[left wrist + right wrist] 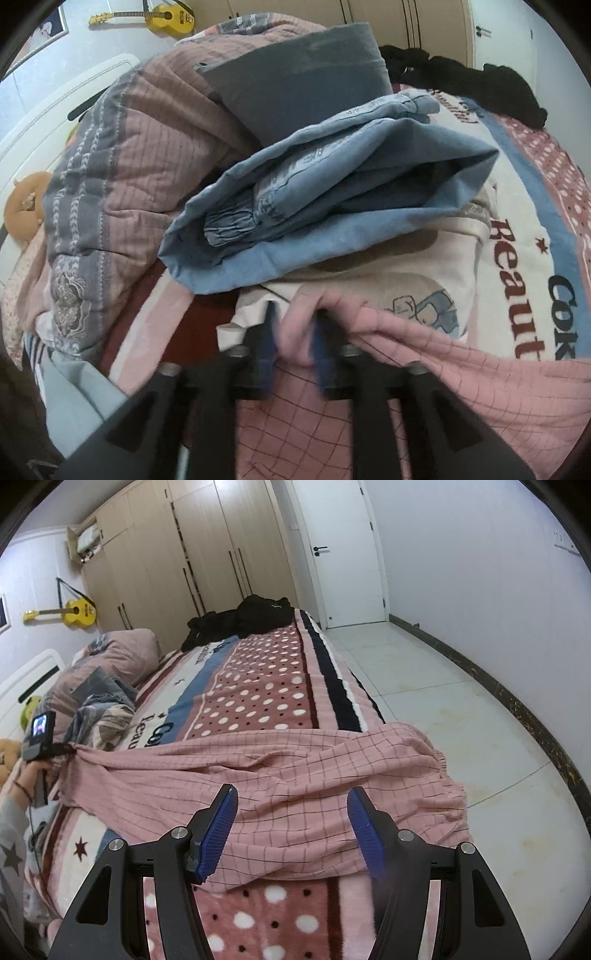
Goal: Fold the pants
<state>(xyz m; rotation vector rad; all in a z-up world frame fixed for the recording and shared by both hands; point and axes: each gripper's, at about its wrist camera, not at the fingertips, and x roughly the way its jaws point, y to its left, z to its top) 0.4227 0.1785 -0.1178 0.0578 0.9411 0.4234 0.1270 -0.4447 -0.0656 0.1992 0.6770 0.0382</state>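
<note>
Pink checked pants (pixel 295 775) lie stretched across the bed, waistband end hanging over the bed's right edge toward the floor. My left gripper (pixel 293 332) is shut on a bunched end of the pink pants (pixel 443 387); it also shows at the far left of the right wrist view (pixel 72 748), pulling the cloth taut. My right gripper (pixel 291 797) is open and empty, just above the waistband part of the pants, touching nothing.
A folded stack of blue jeans (pixel 332 192) and white cloth lies ahead of the left gripper, beside a rolled pink-grey quilt (pixel 122 177). Black clothes (pixel 243 618) lie at the bed's far end. Tiled floor (pixel 461 701) runs to the right. Wardrobe (pixel 184 554) stands behind.
</note>
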